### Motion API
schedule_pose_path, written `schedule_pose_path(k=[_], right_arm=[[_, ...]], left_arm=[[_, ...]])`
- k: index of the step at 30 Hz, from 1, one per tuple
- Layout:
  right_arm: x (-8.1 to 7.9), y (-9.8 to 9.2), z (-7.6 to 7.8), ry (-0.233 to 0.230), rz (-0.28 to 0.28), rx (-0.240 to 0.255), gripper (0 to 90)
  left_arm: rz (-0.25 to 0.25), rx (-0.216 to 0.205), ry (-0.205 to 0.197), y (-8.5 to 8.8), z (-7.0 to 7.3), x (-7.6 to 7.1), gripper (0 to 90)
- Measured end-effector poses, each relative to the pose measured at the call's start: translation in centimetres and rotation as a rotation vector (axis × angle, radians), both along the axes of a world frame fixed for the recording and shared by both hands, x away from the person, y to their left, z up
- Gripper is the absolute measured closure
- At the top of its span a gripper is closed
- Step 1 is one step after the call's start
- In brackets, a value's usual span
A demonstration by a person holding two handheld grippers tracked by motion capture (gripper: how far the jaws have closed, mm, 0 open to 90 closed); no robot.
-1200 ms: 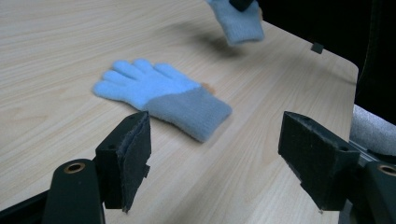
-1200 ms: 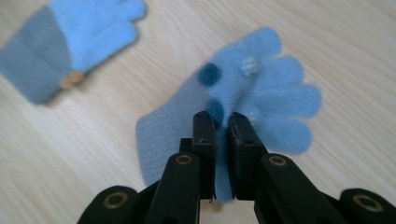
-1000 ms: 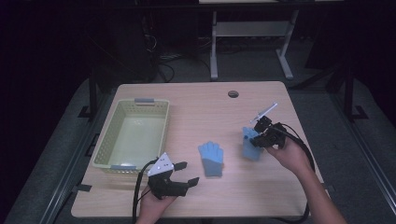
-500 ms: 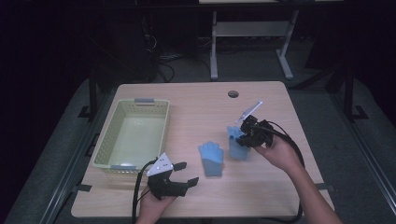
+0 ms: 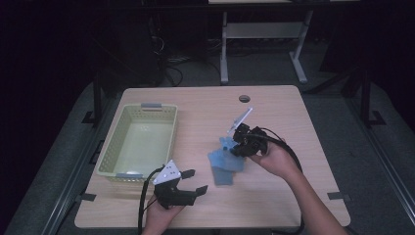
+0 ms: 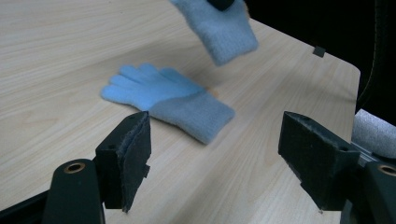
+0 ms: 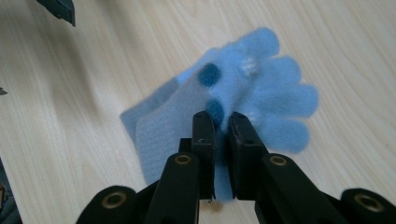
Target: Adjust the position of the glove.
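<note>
Carrying the held glove (image 7: 252, 93) leftward across the table, I now have it hanging above the glove on the table (image 6: 168, 100), where a second ago it was well out to the right, so the pair is close to stacked. My right gripper (image 5: 243, 141) has its jaws pinched together on the cuff of that held glove, fingers of the knit dangling past the tips in the right gripper view, with two dark dots on the blue wool. The second glove lies flat on the wood, cuff toward me, just under and beside the hanging one. My left gripper (image 5: 188, 181) rests low at the near edge with its jaws standing wide apart, nothing between them, aimed at the lying glove. The pale basket (image 5: 108, 152) sits to the left, apart from both gloves and bare inside. I judge the next step is either laying this glove on its mate or bringing both toward the basket
</note>
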State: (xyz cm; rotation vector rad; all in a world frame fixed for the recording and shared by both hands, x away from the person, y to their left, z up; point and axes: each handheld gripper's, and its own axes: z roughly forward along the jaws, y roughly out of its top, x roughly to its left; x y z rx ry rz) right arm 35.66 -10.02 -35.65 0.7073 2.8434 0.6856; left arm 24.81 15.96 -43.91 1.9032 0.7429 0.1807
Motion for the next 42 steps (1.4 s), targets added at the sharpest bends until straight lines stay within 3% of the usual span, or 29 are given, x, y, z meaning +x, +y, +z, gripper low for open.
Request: schedule_pose_path(k=[18,36,42], right_arm=[[0.5,3.5,-2.7,0.066,0.097,-0.063,82.1],[1.4,3.8,-4.8,0.147,0.099,-0.072,80.7],[1.5,4.1,-5.6,0.155,0.101,-0.079,79.3]], left_arm=[[0.028,-0.023,0.004,0.7,0.3,0.2,25.3],[0.034,-0.031,0.009,0.8,0.2,0.3,25.3],[0.034,-0.027,0.011,0.8,0.2,0.4,25.3]])
